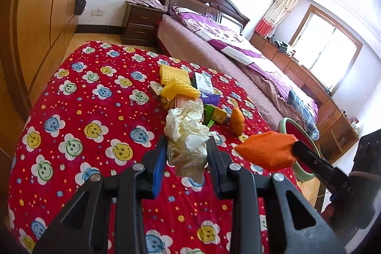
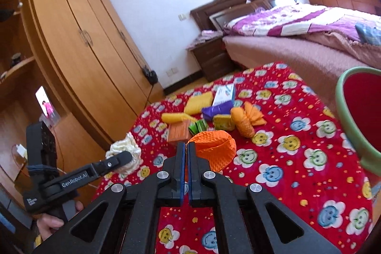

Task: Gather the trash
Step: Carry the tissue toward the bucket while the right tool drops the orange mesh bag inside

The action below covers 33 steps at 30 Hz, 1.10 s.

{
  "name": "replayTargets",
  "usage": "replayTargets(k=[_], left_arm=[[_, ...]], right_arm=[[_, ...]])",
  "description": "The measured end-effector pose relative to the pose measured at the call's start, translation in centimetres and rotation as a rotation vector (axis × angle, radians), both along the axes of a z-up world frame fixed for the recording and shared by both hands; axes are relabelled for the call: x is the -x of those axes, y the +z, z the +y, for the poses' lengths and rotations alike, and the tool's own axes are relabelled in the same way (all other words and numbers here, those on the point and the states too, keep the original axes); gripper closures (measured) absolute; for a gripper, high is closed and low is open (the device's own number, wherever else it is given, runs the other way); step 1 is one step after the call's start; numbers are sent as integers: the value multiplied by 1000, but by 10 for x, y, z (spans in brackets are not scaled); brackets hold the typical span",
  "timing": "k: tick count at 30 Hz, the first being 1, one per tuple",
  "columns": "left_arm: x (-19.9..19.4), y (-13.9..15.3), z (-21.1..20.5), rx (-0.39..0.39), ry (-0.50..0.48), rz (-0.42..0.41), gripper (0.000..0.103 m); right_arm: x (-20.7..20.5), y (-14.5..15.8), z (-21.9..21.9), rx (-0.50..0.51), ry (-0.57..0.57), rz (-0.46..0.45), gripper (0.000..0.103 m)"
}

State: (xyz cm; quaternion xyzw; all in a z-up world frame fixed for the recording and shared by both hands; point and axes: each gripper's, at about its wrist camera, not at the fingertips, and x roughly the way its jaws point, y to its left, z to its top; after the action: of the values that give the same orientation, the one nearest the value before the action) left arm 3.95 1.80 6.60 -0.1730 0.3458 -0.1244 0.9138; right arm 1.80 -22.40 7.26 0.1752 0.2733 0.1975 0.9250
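Note:
My left gripper (image 1: 187, 142) is shut on a crumpled white plastic bag (image 1: 188, 132) and holds it over the red smiley-flower cloth (image 1: 83, 111); the gripper also shows in the right wrist view (image 2: 125, 160), with the bag (image 2: 126, 146) in it. My right gripper (image 2: 186, 146) is shut on an orange foam net (image 2: 216, 151); in the left wrist view this gripper (image 1: 296, 149) holds the net (image 1: 266, 151) above the cloth. More trash lies in a pile: yellow foam pieces (image 1: 176, 80), a white box (image 1: 202, 82), a purple wrapper (image 2: 216, 110), an orange net (image 2: 243, 123).
A green bin with a red liner (image 2: 352, 116) stands at the table's right side; it also shows in the left wrist view (image 1: 300, 132). A bed (image 1: 238, 49) lies beyond, a nightstand (image 1: 140, 25) next to it, and a wooden wardrobe (image 2: 83, 39) on the left.

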Motion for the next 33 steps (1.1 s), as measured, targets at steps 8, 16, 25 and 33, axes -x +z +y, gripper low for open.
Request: replayTargets(k=[8, 16, 25, 33], left_arm=[[16, 14, -4, 7, -13, -31, 70], [19, 27, -19, -14, -47, -52, 70], [5, 33, -66, -26, -155, -38, 70], [-20, 30, -132, -51, -293, -48, 70]], right_arm=[[23, 17, -29, -32, -73, -61, 102], [31, 25, -59, -55, -150, -82, 102], [41, 27, -108, -79, -270, -103, 102], [36, 10, -161, -69, -414, -75, 102]])
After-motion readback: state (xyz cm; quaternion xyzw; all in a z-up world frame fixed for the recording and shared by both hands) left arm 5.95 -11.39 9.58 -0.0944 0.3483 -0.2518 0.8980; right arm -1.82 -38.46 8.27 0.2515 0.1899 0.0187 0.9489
